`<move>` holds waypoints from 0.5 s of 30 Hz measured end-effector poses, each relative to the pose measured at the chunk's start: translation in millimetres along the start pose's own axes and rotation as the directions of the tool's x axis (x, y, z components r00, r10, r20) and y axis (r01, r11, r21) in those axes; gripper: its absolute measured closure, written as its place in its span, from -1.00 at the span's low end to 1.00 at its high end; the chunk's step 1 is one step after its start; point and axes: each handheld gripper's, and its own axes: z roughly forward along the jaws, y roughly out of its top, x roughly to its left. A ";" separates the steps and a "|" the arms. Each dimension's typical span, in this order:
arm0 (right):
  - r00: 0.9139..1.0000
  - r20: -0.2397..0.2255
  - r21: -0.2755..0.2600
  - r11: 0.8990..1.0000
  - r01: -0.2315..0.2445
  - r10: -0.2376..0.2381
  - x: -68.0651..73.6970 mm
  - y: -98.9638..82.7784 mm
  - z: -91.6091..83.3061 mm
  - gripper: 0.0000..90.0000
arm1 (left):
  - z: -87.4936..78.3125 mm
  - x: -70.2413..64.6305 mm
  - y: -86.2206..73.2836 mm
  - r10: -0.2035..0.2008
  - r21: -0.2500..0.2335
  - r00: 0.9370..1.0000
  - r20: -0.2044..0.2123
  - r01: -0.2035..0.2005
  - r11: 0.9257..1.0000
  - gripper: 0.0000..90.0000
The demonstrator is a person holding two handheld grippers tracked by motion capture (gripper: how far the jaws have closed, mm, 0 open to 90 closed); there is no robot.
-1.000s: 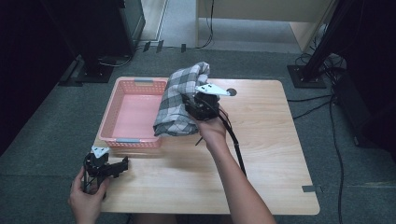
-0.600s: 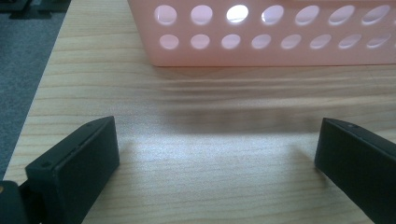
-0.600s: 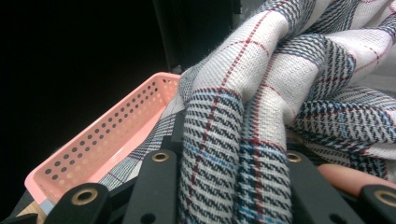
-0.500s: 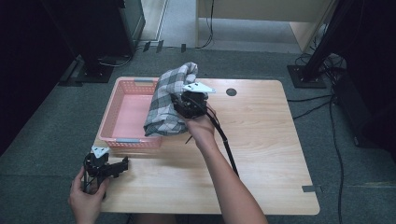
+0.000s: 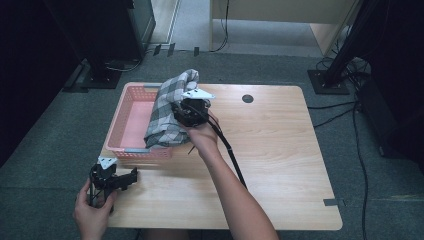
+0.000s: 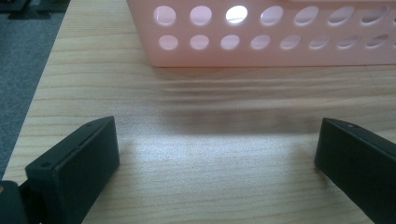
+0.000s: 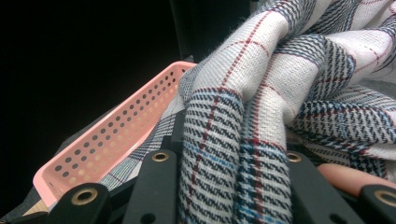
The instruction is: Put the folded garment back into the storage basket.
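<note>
A checked cloth (image 5: pixel 167 112) in white, dark blue and red hangs over the right edge of a pink perforated basket (image 5: pixel 131 125) at the table's back left. My right gripper (image 5: pixel 186 111) is shut on the cloth and holds it above the basket rim; in the right gripper view the folds of the cloth (image 7: pixel 243 154) are pinched between the two black jaws, with the pink basket (image 7: pixel 116 140) to the left. My left gripper (image 5: pixel 131 176) stands open near the table's front left corner. In the left gripper view its jaws rest wide apart over bare wood, facing the basket wall (image 6: pixel 261 32).
The wooden table (image 5: pixel 280 150) has a dark round hole (image 5: pixel 247 98) near its back edge. A black cable (image 5: pixel 227 147) trails from the right gripper along the forearm. Dark stands and cables lie on the grey floor around the table.
My right gripper has carried the cloth leftward, farther over the basket. The left gripper has stayed in place.
</note>
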 end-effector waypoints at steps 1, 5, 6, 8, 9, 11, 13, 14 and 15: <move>1.000 -0.002 0.002 1.000 0.000 0.000 1.5 -0.1 2.1 0.61 | 0.0 0.0 0.0 0.000 0.000 1.000 0.000 0.000 1.000 -1.00; 1.000 -0.010 0.005 1.000 0.005 -0.005 7.5 -1.0 10.9 0.61 | -0.1 0.1 0.0 0.000 0.000 1.000 0.000 0.000 1.000 -1.00; 1.000 -0.011 0.007 1.000 0.007 -0.007 9.2 -1.4 13.2 0.61 | 0.0 0.0 0.0 0.000 0.000 1.000 0.000 0.000 1.000 -1.00; 1.000 -0.014 0.011 1.000 0.010 -0.010 12.4 -2.2 17.5 0.61 | 0.0 0.1 0.0 0.000 0.000 1.000 0.000 0.000 1.000 -1.00; 1.000 -0.016 0.013 1.000 0.010 -0.009 14.0 -2.6 19.6 0.61 | 0.0 0.1 0.0 0.000 0.000 1.000 0.000 0.000 1.000 -1.00; 1.000 -0.023 0.017 1.000 0.011 -0.011 16.8 -3.2 23.5 0.61 | 0.0 0.0 0.0 0.000 0.000 1.000 0.000 0.000 1.000 -1.00; 1.000 -0.027 0.016 1.000 0.013 -0.013 19.6 -4.0 27.8 0.61 | 0.0 0.0 0.0 0.001 0.000 1.000 0.000 -0.001 1.000 -1.00; 0.999 -0.030 0.016 1.000 0.015 -0.015 21.1 -4.3 30.0 0.61 | 0.0 -0.1 0.0 0.000 0.000 1.000 -0.001 0.000 1.000 -1.00; 0.999 -0.030 0.016 1.000 0.018 -0.018 22.4 -4.6 32.4 0.61 | 0.0 -0.1 0.0 0.001 0.000 1.000 -0.001 -0.001 1.000 -1.00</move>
